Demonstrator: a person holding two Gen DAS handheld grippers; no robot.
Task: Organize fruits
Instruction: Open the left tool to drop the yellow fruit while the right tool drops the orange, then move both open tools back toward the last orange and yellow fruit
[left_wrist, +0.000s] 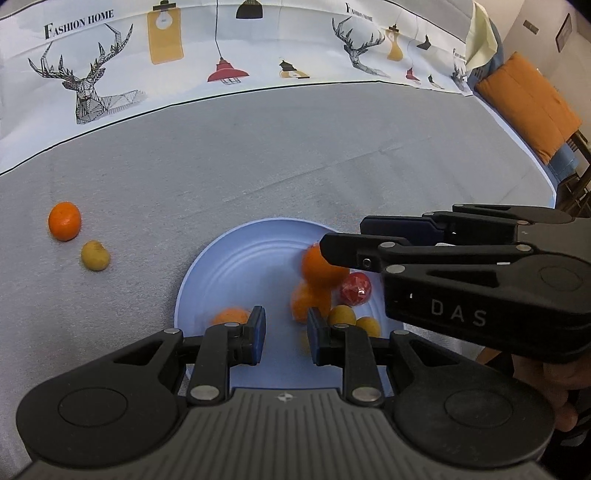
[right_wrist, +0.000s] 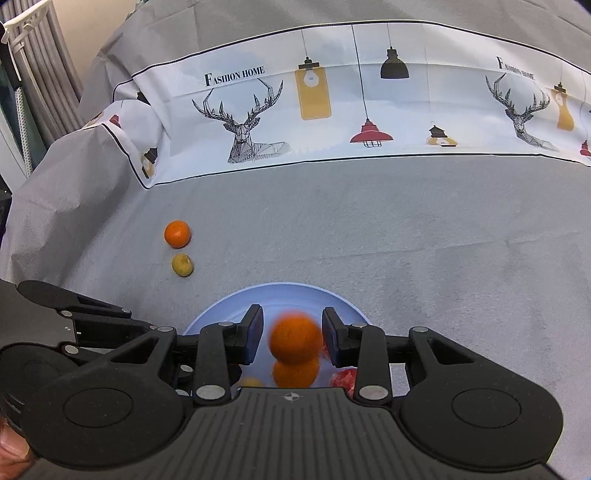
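Right wrist view: right gripper (right_wrist: 292, 338) jaws apart, blurred orange (right_wrist: 295, 341) framed between pads, no contact seen, above blue plate (right_wrist: 221, 314). Left gripper (left_wrist: 286, 332) jaws apart, empty, over plate. Beyond, tangerine (left_wrist: 64, 220) and yellow-green fruit (left_wrist: 95, 255) left loose on grey tablecloth (left_wrist: 295, 166), far-left of plate; left gripper judged nearer; open room around.

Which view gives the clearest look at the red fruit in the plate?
The left wrist view: the red fruit lies in the blue plate almost wholly visible, beside the oranges. In the right wrist view only a sliver shows, cut off by that tool's own linkage.
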